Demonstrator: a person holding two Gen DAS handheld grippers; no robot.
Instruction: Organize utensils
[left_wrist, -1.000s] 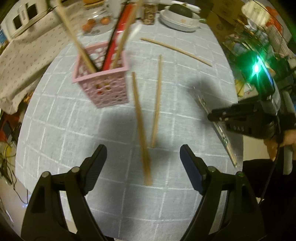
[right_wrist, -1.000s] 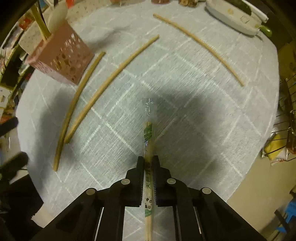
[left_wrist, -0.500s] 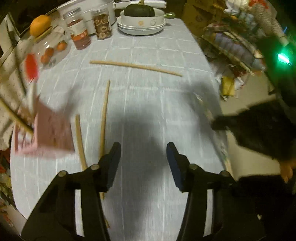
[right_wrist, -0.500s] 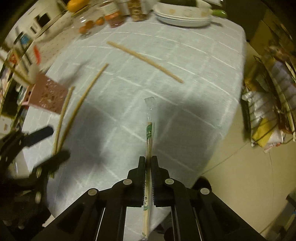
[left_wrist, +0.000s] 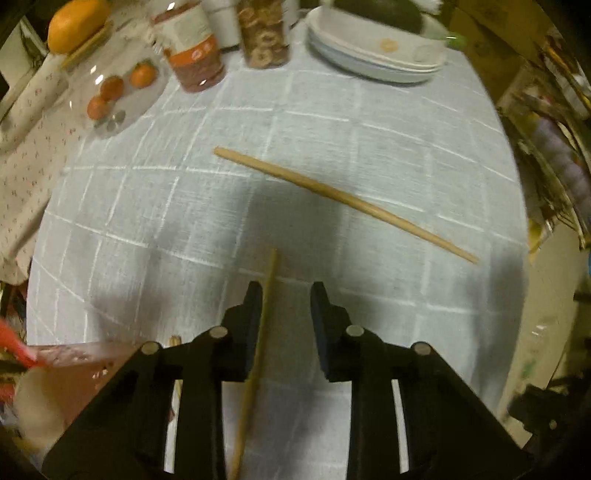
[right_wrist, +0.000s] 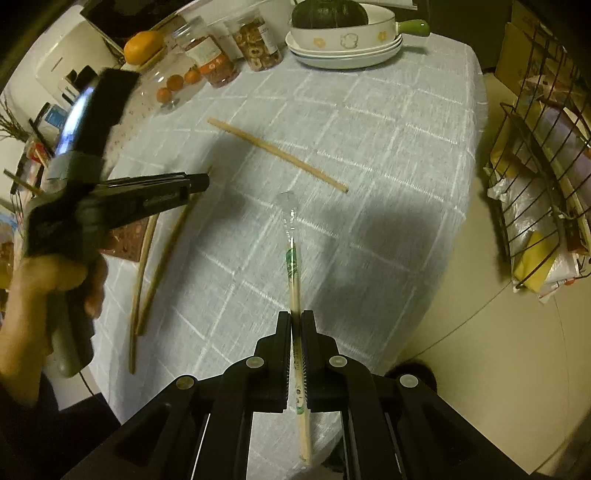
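Note:
My right gripper (right_wrist: 295, 317) is shut on a plastic-wrapped pair of chopsticks (right_wrist: 293, 269), held above the table's near edge. My left gripper (left_wrist: 286, 291) is open, jaws partly apart, low over a bare wooden chopstick (left_wrist: 258, 343) that lies between them; whether a jaw touches it I cannot tell. It shows from the side in the right wrist view (right_wrist: 199, 182). Another chopstick (left_wrist: 343, 199) lies farther out on the grey checked cloth. Two chopsticks (right_wrist: 159, 258) lie by the pink basket (left_wrist: 70, 365), at the left view's lower left.
At the table's far side stand stacked white plates with a dark squash (right_wrist: 343, 40), two jars (left_wrist: 195, 55), a glass dish of small oranges (left_wrist: 118, 88) and a large orange (left_wrist: 74, 22). A wire rack (right_wrist: 543, 177) stands right of the table.
My left gripper has swung away from the basket toward the table's far side, dropped low, and narrowed its jaws around a chopstick. My right gripper, still gripping the wrapped chopsticks, has pulled back and turned right.

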